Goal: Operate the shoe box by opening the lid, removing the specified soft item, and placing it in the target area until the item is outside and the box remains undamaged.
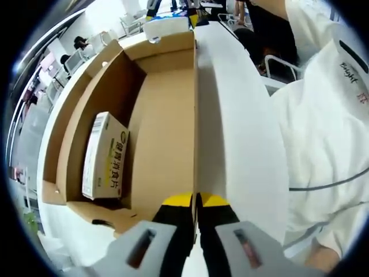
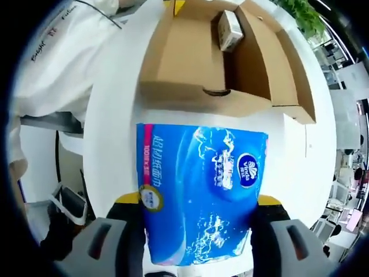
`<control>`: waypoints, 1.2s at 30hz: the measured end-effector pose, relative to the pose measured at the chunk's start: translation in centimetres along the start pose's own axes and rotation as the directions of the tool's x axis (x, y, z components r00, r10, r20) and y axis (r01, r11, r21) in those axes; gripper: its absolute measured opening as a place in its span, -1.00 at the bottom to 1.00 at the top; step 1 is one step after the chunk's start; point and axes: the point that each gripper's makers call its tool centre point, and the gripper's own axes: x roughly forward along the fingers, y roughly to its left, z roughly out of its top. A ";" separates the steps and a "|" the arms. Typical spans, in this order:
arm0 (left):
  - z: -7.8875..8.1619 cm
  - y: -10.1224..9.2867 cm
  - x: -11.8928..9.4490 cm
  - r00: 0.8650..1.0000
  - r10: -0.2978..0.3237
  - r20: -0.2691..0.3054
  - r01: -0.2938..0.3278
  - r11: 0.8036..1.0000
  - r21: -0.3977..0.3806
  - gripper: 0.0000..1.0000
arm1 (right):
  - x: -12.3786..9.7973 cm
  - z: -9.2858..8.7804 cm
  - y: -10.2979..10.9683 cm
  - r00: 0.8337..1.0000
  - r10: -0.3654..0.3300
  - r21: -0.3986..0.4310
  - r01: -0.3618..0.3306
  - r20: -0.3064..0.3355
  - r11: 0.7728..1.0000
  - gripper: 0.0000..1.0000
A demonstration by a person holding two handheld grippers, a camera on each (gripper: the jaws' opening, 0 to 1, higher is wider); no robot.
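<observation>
In the left gripper view, the left gripper [image 1: 195,203] has its fingers pressed together on the thin edge of the shoe box lid [image 1: 239,115], which stands open beside the shoe box [image 1: 164,124]. The box rests on the white surface [image 1: 69,239]. Inside, against the far cardboard wall, lies a small white carton [image 1: 105,157] with green and yellow print. The rest of the box floor is bare. A person in white clothing [image 1: 328,133] stands just beside the lid.

In the right gripper view, the right gripper [image 2: 199,222] pinches the blue tissue pack [image 2: 202,190] between its fingers — the pack is outside the box, held above the surface near the box's front wall. The open box lies beyond it, with the small carton in its far corner.

The pack looks light and soft. Its plastic wrap is glossy and wrinkled, so I judge it slippery, and it will give way under pressure rather than break. The best hold is across its two flat sides, near the middle, with moderate force — too hard a squeeze only deforms the tissues. The lid is thin cardboard and could crease if it is bent further back.
</observation>
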 end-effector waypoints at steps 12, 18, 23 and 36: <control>-0.1 0.0 0.0 1.000 -0.002 0.000 0.002 1.000 -0.001 -0.97 | -2.0 0.2 0.1 0.999 -0.028 -0.005 0.028 0.034 1.000 0.38; -0.2 0.0 0.0 1.000 -0.001 -0.002 0.001 1.000 -0.001 -0.97 | -3.5 0.3 0.0 0.997 -0.069 -0.015 0.069 0.021 0.997 0.29; -0.2 0.0 0.0 1.000 0.000 0.001 0.000 1.000 -0.001 -0.97 | -4.6 0.3 0.2 0.997 -0.068 0.036 0.067 0.032 0.997 0.07; -0.1 -0.4 0.0 1.000 0.022 0.001 -0.022 1.000 0.017 -0.96 | -8.5 1.2 -1.1 0.958 -0.219 0.130 0.197 0.188 0.972 -0.20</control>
